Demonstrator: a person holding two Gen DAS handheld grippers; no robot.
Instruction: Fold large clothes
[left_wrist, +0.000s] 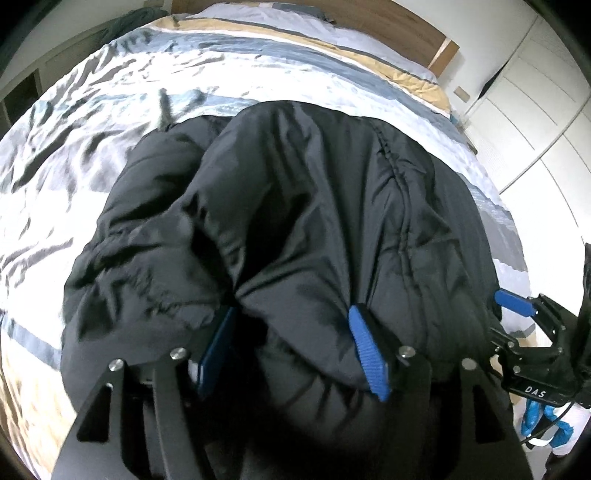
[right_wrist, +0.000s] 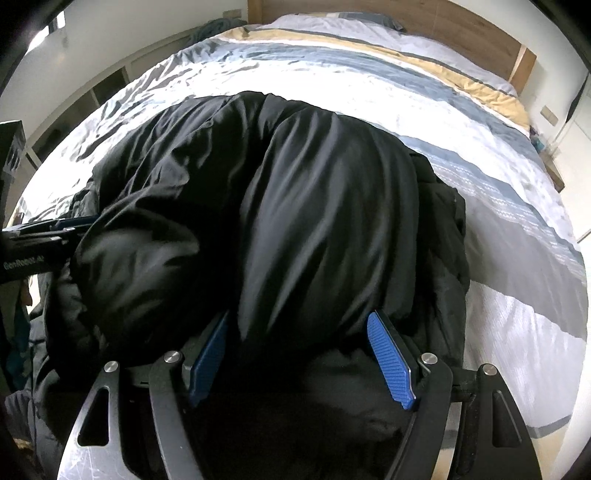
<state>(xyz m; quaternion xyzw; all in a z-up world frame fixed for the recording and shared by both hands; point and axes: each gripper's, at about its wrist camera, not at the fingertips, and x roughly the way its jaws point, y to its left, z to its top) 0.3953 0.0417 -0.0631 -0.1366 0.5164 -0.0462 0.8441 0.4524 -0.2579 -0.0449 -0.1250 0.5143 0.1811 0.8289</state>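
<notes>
Both of your grippers have a bunch of the black puffy jacket (left_wrist: 295, 221) between their blue pads, and the jacket itself lies heaped on the near part of the bed (left_wrist: 92, 147), over the striped cover. The left gripper (left_wrist: 291, 347) has its jaws fairly wide with a thick roll of padded cloth filling the gap; the cloth looks pinched against the pads, so you appear to be gripping it. The right gripper (right_wrist: 299, 354) holds a draped fold the same way, jaws spread around the bulk with fabric pressed to both pads. In the left wrist view the right gripper shows at the jacket's right edge, so the two holds sit side by side along the near hem.

By the look of it, you are mid-fold: the near edge is gathered and raised, ready to carry over the rest of the jacket toward the headboard (right_wrist: 406, 22). The next move likely calls for lifting both sides evenly and keeping them level, since slick padded cloth can slide out. Lay the edge down flat before you let go.
</notes>
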